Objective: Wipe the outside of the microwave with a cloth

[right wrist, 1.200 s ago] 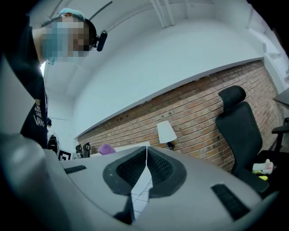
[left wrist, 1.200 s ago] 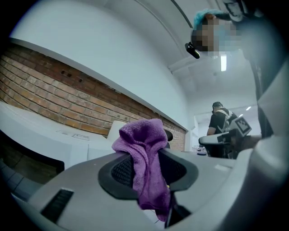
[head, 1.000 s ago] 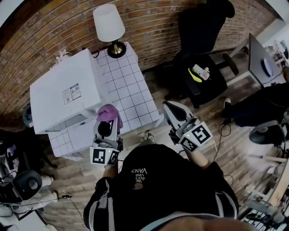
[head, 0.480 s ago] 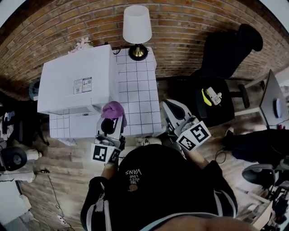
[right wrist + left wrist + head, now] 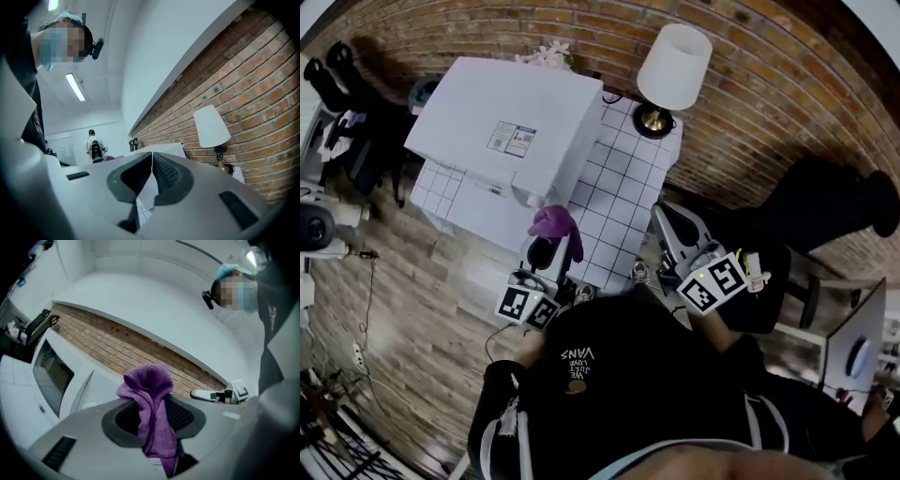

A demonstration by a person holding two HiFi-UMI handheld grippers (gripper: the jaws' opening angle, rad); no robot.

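Observation:
The white microwave (image 5: 511, 122) stands on a white tiled table (image 5: 623, 192), label on its top; in the left gripper view its door (image 5: 51, 373) faces me at the left. My left gripper (image 5: 551, 242) is shut on a purple cloth (image 5: 554, 221), held at the table's front edge just off the microwave's front right corner. The cloth (image 5: 152, 408) bunches above the jaws and hangs down between them. My right gripper (image 5: 675, 230) hovers to the right of the table, shut with nothing in it (image 5: 151, 180).
A lamp with a white shade (image 5: 673, 66) stands at the table's back right corner by the brick wall (image 5: 750, 103). A black chair (image 5: 825, 225) is at the right. Wood floor (image 5: 403, 309) lies to the left, with clutter along the left edge.
The head view has swung, so the microwave and table now sit tilted and further up the frame. Both grippers keep their places relative to the body; the cloth stays gripped.

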